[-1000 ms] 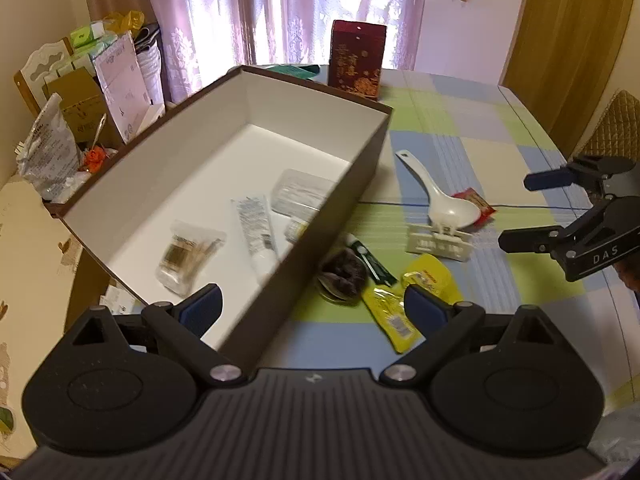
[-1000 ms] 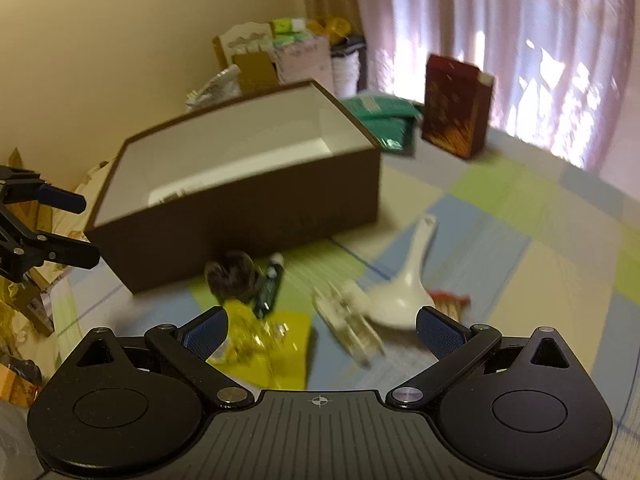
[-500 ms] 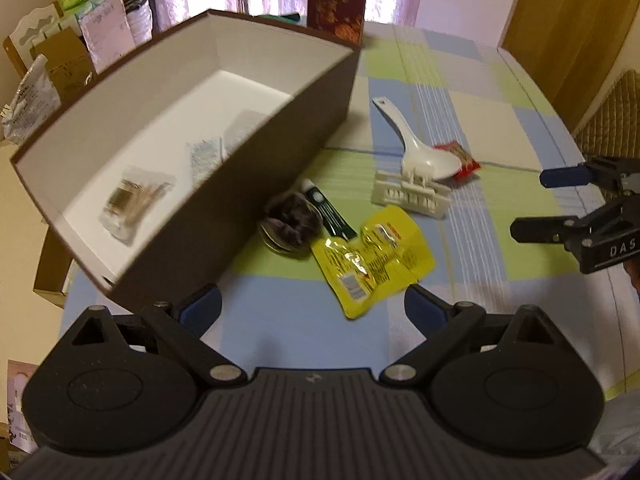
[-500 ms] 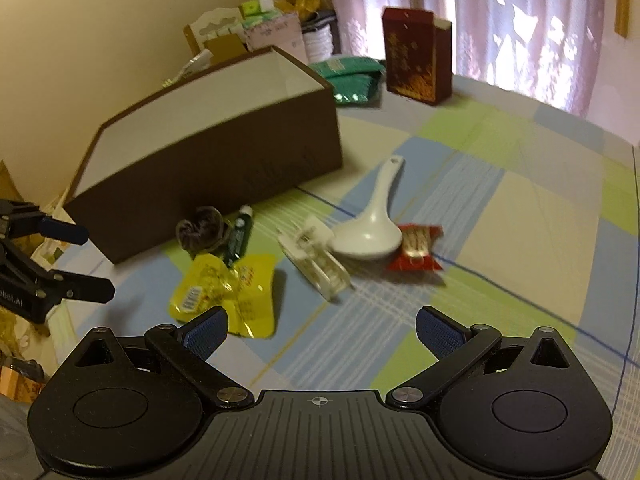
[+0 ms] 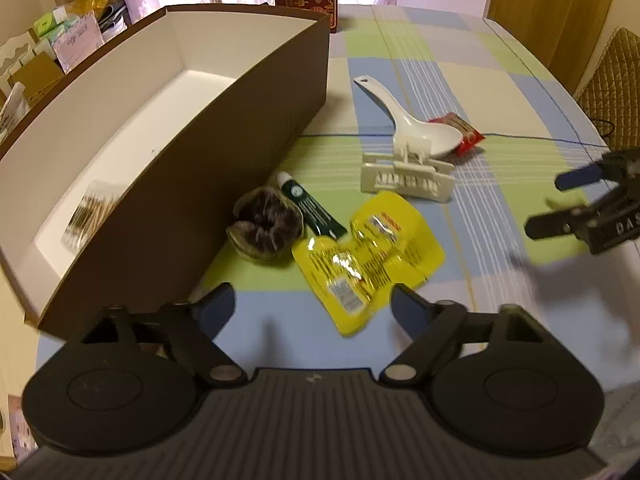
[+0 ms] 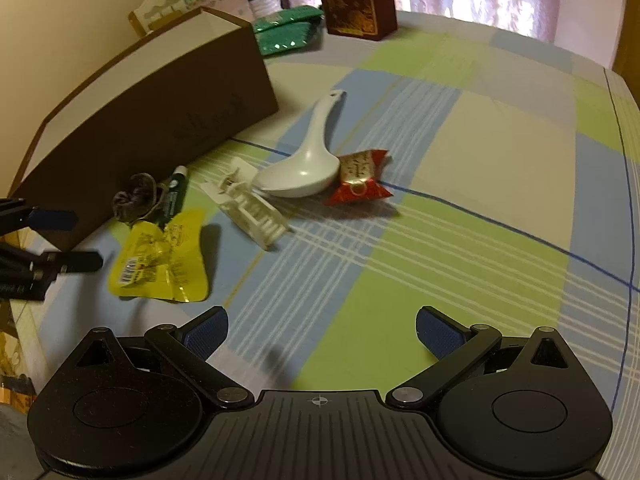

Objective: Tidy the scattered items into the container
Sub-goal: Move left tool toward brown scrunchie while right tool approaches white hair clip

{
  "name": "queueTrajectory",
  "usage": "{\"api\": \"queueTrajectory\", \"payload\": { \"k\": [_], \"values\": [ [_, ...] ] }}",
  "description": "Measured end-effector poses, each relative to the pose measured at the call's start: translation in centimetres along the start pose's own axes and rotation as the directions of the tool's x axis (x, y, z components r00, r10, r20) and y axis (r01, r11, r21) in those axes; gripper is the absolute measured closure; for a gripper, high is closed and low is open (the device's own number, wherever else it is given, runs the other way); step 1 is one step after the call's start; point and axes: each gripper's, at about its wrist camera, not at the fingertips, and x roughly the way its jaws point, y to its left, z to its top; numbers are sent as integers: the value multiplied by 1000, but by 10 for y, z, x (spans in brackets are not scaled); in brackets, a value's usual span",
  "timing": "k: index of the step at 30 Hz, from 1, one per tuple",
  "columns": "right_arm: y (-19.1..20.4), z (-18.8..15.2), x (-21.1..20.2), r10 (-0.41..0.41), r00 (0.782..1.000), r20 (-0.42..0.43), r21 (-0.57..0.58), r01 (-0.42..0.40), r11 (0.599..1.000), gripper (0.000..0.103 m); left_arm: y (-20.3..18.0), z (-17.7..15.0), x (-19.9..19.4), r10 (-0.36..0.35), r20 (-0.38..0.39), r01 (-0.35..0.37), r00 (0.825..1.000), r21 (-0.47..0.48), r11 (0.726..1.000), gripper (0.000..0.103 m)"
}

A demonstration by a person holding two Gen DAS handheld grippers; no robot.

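Closing on nothing yet, the left tool point(image 5: 312, 304) hung right over the yellow packet point(image 5: 368, 256), lined up for a grab; box point(image 5: 224, 128) beside it, right tool point(image 6: 322, 330) wide open.

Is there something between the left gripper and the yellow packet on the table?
Nothing visible. The left gripper, jaws closing and empty, hangs just over the yellow packet, only bare tablecloth beneath. The brown box stands alongside, open-topped.
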Motion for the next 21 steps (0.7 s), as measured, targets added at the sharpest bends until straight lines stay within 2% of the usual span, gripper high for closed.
{"api": "queueTrajectory", "payload": {
  "k": [4, 5, 6, 9, 14, 15, 21],
  "values": [
    [-4, 3, 5, -9, 1000, -5, 14, 9, 1000, 0, 9, 12, 15, 8, 15, -7, 1000, -42, 999, 36],
    [-5, 4, 6, -12, 1000, -6, 18, 12, 1000, 0, 11, 15, 20, 12, 15, -12, 1000, -46, 999, 40],
    [-5, 5, 7, -15, 1000, -7, 21, 15, 1000, 0, 12, 18, 24, 18, 14, -17, 1000, -47, 999, 49],
    [-6, 8, 10, -21, 1000, -8, 28, 21, 999, 0, 16, 26, 41, 30, 0, -30, 1000, -66, 997, 61],
    [-5, 15, 12, -21, 1000, -3, 23, 21, 1000, 0, 16, 29, 59, 64, -8, -65, 998, -65, 996, 63],
    [-4, 16, 12, -19, 1000, 0, 18, 19, 1000, 0, 15, 28, 62, 68, -14, -69, 998, -62, 996, 71],
    [7, 27, 9, 42, 997, 64, -32, -40, 999, 0, 19, 17, 59, 77, -33, -79, 996, -65, 995, 84]
  ]
}}
